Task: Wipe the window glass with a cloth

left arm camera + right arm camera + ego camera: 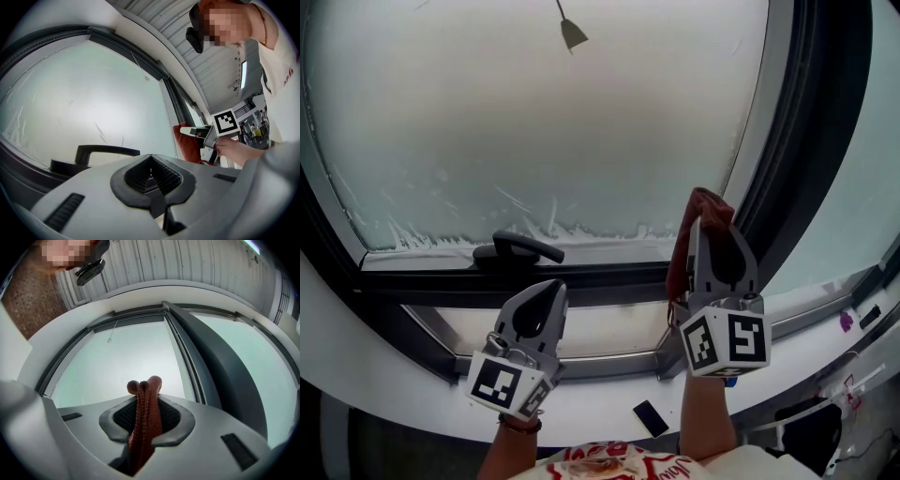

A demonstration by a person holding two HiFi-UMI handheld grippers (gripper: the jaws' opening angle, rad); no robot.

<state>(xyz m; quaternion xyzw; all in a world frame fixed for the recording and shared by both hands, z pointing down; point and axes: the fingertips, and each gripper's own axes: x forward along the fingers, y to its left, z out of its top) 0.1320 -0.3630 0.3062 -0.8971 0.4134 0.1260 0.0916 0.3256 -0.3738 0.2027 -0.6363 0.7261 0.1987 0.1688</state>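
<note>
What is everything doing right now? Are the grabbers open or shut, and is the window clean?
Window glass: cloudy, white streaks along the bottom.
Window handle: turned sideways.
Cloth: bunched up, pinched between jaws.
Right gripper: shut on the cloth.
Left gripper: shut, holding nothing.
Phone: lying flat, screen dark.

- Black lever handle (517, 248) sits under the frosted glass pane (534, 122).
- Grey left gripper (549, 289) lies just below it.
- Grey right gripper (712, 230), further right, has a rust knitted cloth (710, 202) between its jaws.
</note>
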